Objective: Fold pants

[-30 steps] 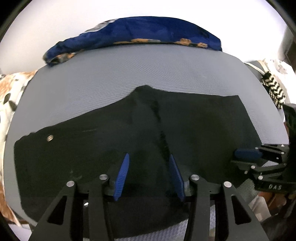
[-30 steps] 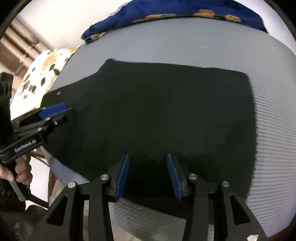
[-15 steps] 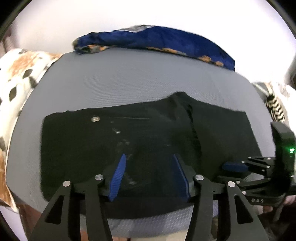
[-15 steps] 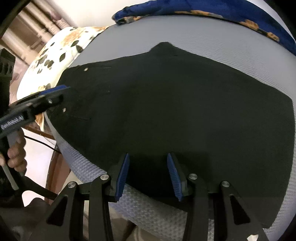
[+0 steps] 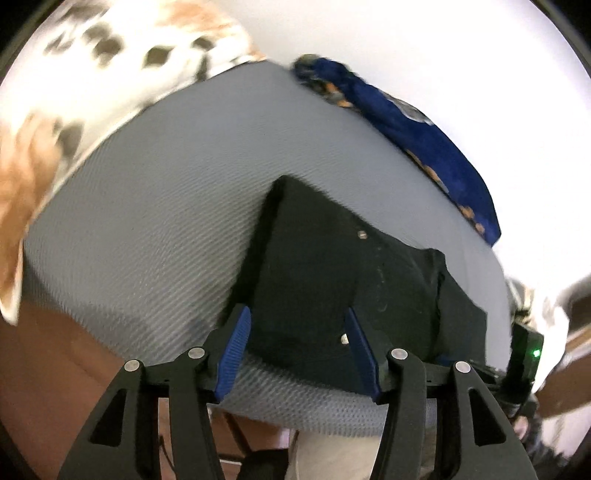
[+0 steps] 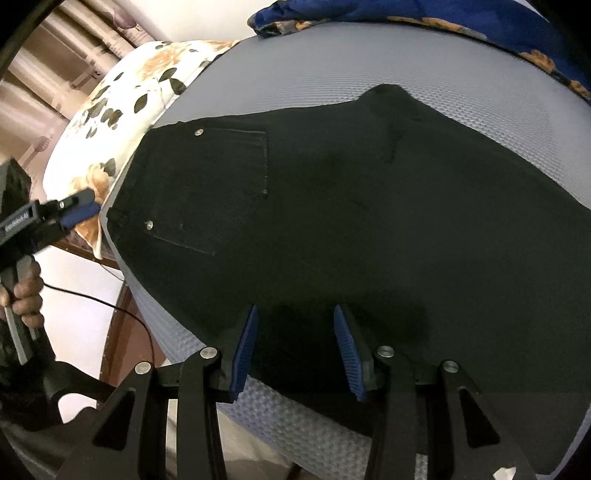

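2 grippers, left [image 5: 299, 347] and right [image 6: 295, 350], gape wide, empty; pinch both layers of pants [image 6: 351, 206] at the near edge together.

One pair of black pants [image 6: 332, 221] lies on one grey surface [image 6: 295, 70]. Two metal rivets [image 6: 199, 131] show on the pants. One blue patterned cloth [image 6: 461, 18], one floral pillow [image 6: 122, 110]. Two grippers, left gripper [image 5: 297, 347] and right gripper [image 6: 295, 347], each with two blue fingers [image 6: 243, 343].
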A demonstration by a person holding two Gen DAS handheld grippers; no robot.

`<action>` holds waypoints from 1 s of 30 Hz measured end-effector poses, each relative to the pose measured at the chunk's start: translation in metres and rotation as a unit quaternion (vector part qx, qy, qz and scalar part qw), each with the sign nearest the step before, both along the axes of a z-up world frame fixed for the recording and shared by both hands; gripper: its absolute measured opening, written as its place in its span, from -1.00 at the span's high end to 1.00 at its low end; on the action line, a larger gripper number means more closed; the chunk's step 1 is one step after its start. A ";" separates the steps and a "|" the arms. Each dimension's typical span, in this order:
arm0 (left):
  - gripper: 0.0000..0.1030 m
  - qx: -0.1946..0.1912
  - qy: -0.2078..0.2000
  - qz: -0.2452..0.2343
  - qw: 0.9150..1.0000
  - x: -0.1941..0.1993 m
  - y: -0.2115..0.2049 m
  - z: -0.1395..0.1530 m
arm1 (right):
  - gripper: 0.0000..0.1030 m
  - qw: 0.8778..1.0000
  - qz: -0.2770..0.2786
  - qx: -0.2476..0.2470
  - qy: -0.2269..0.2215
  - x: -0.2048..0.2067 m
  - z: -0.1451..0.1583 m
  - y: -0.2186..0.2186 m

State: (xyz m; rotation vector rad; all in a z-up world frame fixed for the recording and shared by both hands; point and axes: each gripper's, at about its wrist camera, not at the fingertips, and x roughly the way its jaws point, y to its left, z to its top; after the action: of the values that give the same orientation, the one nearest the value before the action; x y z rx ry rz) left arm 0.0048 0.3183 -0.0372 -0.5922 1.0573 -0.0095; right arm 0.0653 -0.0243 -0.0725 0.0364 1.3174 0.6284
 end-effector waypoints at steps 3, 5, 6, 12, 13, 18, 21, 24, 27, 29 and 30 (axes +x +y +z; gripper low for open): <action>-0.06 -0.043 0.020 0.013 0.999 -0.009 0.012 -0.019 | 0.08 1.000 0.005 -0.002 0.000 0.000 0.000 0.008; -0.06 -0.082 0.028 0.014 0.996 -0.012 0.015 -0.032 | 0.08 1.000 0.007 -0.001 0.004 0.001 -0.001 0.012; -0.06 -0.102 0.030 0.012 0.994 -0.013 0.016 -0.037 | 0.08 1.000 0.008 0.000 0.010 0.001 -0.002 0.013; -0.06 -0.165 0.036 0.026 0.985 -0.012 0.023 -0.060 | 0.04 1.000 0.007 -0.006 0.010 0.000 -0.003 0.019; -0.06 -0.170 0.037 0.028 0.984 -0.012 0.024 -0.063 | 0.04 1.000 0.006 -0.006 0.012 0.001 -0.003 0.019; -0.06 -0.195 0.026 0.037 0.980 -0.008 0.026 -0.076 | 0.03 1.000 -0.004 0.001 0.019 0.003 -0.005 0.016; -0.07 -0.211 0.008 0.045 0.977 -0.006 0.031 -0.079 | 0.03 1.000 -0.008 0.004 0.021 0.003 -0.005 0.015; -0.07 -0.231 -0.005 0.047 0.972 0.001 0.038 -0.084 | 0.03 1.000 -0.011 0.006 0.022 0.004 -0.005 0.015; -0.09 -0.231 -0.016 0.038 0.972 0.006 0.038 -0.084 | 0.03 1.000 -0.012 0.005 0.022 0.003 -0.005 0.015; -0.06 -0.224 -0.032 0.022 0.974 0.011 0.034 -0.085 | 0.03 1.000 -0.013 0.004 0.021 0.003 -0.005 0.016; 0.07 -0.217 -0.041 0.014 0.975 0.013 0.030 -0.085 | 0.02 1.000 -0.013 0.004 0.020 0.003 -0.005 0.017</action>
State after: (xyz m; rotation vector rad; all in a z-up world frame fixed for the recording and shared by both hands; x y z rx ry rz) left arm 0.0181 0.3487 -0.1220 -0.9929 0.9697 -0.2429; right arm 0.0683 -0.0078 -0.0778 0.0732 1.3514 0.6134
